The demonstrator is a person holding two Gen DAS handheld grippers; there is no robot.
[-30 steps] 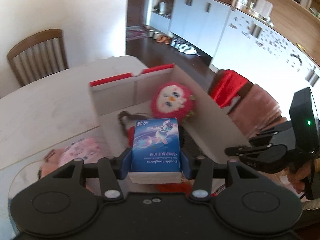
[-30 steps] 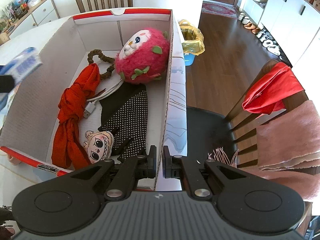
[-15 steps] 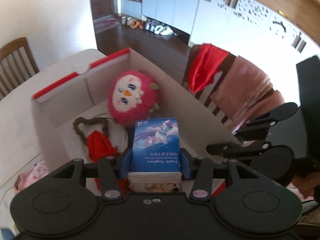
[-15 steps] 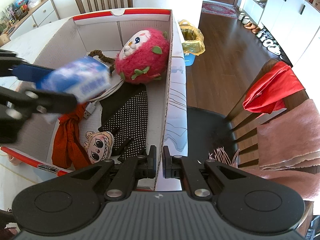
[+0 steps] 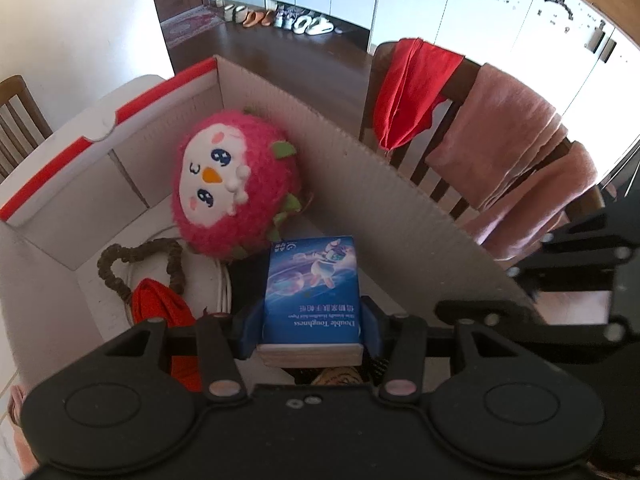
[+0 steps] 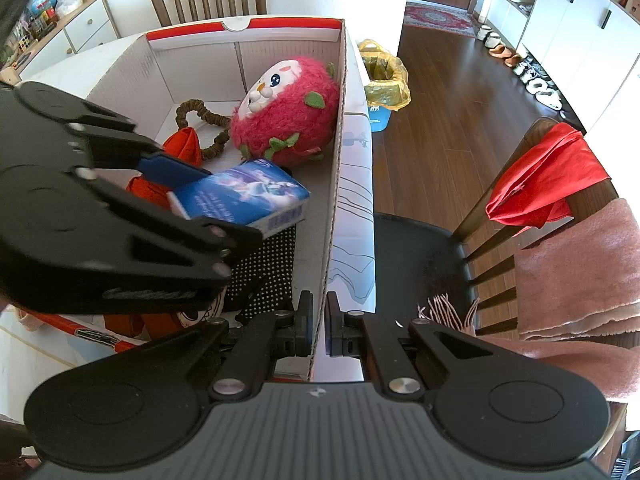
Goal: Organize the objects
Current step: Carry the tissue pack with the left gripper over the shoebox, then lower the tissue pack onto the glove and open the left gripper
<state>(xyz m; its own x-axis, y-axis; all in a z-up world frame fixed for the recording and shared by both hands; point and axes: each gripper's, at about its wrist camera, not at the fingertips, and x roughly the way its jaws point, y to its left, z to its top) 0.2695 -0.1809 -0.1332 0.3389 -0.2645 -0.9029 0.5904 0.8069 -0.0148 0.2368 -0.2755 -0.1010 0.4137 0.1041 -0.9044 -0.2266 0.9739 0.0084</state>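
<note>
1. Holding the glossy blue rectangular tissue pack (image 5: 312, 292) by its two long sides, my left gripper (image 5: 312, 334) has it clamped between blue pads, hanging over the inside of the box, above a black dotted cloth (image 6: 268, 276).
2. I see the open white corrugated cardboard box with red-edged flaps (image 6: 340, 184) around it; the pack is near the box's right wall.
3. Just beyond the pack lies a round, fuzzy pink plush toy with a white face and green leaves (image 5: 234, 184), beside a brown scrunchy loop (image 5: 140, 258) and a crumpled red cloth (image 5: 160, 308).
4. My right gripper (image 6: 318, 330) is pinched onto the box's thin right wall, jaws almost together with the cardboard edge between them.
5. The box sits on a pale, smooth table (image 5: 80, 120).
6. To the right stands a dark wooden slatted chair (image 6: 504, 216) draped with a red garment (image 6: 548, 176) and a nubbly pink towel (image 6: 576, 264).
7. Further out I see glossy dark wood flooring (image 6: 448, 108) and white cabinets (image 6: 560, 28).
</note>
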